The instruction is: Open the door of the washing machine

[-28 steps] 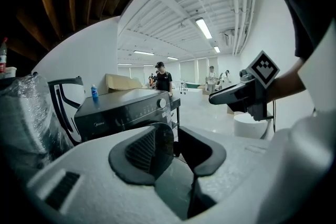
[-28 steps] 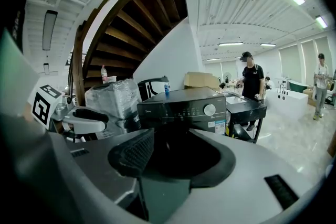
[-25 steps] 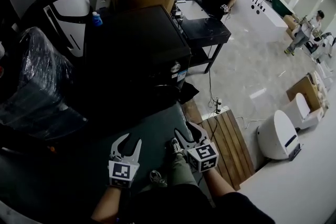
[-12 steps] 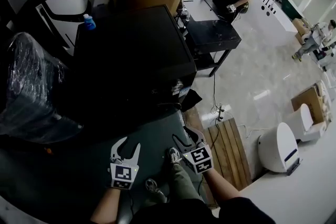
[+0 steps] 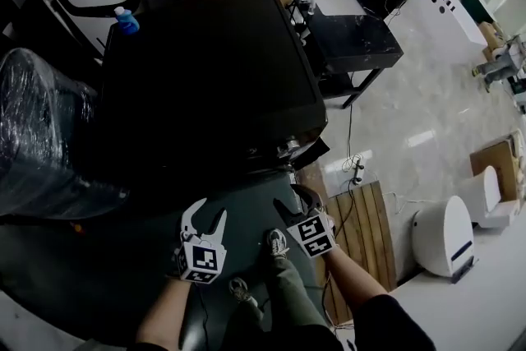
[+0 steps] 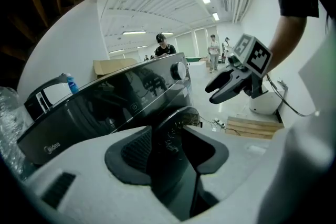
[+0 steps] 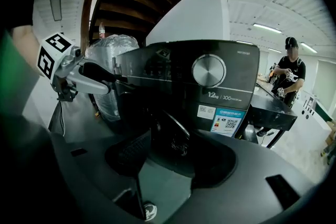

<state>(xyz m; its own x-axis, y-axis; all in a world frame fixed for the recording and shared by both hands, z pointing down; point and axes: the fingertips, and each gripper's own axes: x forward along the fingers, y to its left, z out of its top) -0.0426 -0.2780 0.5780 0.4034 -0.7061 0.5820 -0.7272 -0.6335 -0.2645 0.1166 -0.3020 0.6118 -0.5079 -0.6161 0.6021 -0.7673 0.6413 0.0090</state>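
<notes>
Noting dark round door [image 6: 177, 119] on front face of glossy black front-loading washing machine [image 5: 214, 70], lying straight ahead of both grippers, near but apart. Seeing left gripper [image 5: 205, 214] and right gripper [image 5: 292, 201] both opening, nothing between jaws. Judging right one marginally closer to door rim.

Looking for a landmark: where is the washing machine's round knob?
Right gripper view: the knob sits at the washing machine's upper right front, above the label stickers.
</notes>
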